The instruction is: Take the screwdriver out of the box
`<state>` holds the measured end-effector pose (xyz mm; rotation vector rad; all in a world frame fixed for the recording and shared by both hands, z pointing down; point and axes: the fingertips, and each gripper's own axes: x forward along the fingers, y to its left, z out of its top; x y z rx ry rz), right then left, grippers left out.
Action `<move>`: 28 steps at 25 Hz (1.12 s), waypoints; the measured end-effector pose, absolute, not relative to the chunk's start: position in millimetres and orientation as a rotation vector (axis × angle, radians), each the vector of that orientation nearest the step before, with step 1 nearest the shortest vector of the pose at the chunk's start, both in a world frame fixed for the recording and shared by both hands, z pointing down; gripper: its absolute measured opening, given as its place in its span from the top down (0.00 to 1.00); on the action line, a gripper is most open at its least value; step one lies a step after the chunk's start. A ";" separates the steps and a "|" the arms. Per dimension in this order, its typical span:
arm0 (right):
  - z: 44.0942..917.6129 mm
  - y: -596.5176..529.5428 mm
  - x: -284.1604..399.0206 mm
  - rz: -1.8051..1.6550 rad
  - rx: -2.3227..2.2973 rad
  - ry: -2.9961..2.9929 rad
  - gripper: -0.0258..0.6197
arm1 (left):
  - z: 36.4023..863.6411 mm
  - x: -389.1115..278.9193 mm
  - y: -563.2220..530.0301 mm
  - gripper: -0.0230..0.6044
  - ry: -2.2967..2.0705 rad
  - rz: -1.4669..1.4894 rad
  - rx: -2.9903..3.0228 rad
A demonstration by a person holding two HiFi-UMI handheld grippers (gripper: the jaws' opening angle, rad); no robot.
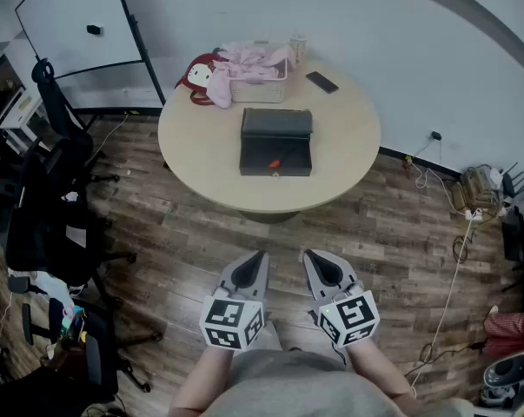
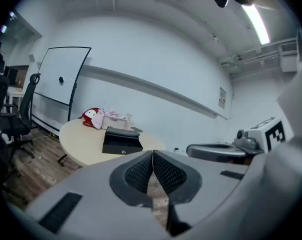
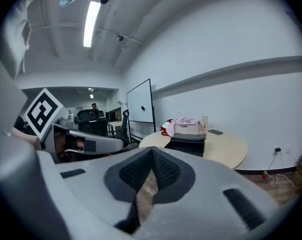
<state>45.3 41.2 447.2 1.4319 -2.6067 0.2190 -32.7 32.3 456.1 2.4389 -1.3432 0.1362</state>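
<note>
— Screwdriver [image 1: 276,162]: most likely that small orange-red speck lying inside the open black box [image 1: 276,124], close to the front wall. Too small to make out any shaft.

— And the box?

— Sitting mid-way across the round table [image 1: 201,159], lid tipped up at the back. Well apart from both claws.

— State of the claws?

— Left gripper [image 1: 260,257]: clenched, pads pressed together, nothing between. Right gripper [image 1: 312,257]: likewise closed and empty. Held low, side by side, above the wood floor [image 1: 157,224], close to the body.

— So the step in hand: getting over to the table?

— Looks that way. Best done by stepping right up to the near edge first, then spreading one claw's jaws before dipping in, not after.

— Anything to mind on the way in?

— Coming down from above and in front, clear of the raised lid. Setting the jaws across the orange part rather than along it. Pinching there, then lifting straight up past the front wall. Staying away from the pink bundle [image 1: 255,59], the red doll [image 1: 199,76] and the phone [image 1: 321,82] behind the box.
</note>
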 end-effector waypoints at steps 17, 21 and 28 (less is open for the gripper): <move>446.2 233.8 90.3 0.267 1.403 -2.652 0.96 | 464.3 4.2 220.6 0.96 -1.441 0.131 2.346; 441.2 241.3 95.5 0.305 1.401 -2.702 0.96 | 460.5 9.6 226.4 0.96 -1.453 0.110 2.338; 446.2 226.4 90.3 0.357 1.372 -2.719 0.96 | 466.6 -1.8 220.0 0.96 -1.479 0.113 2.293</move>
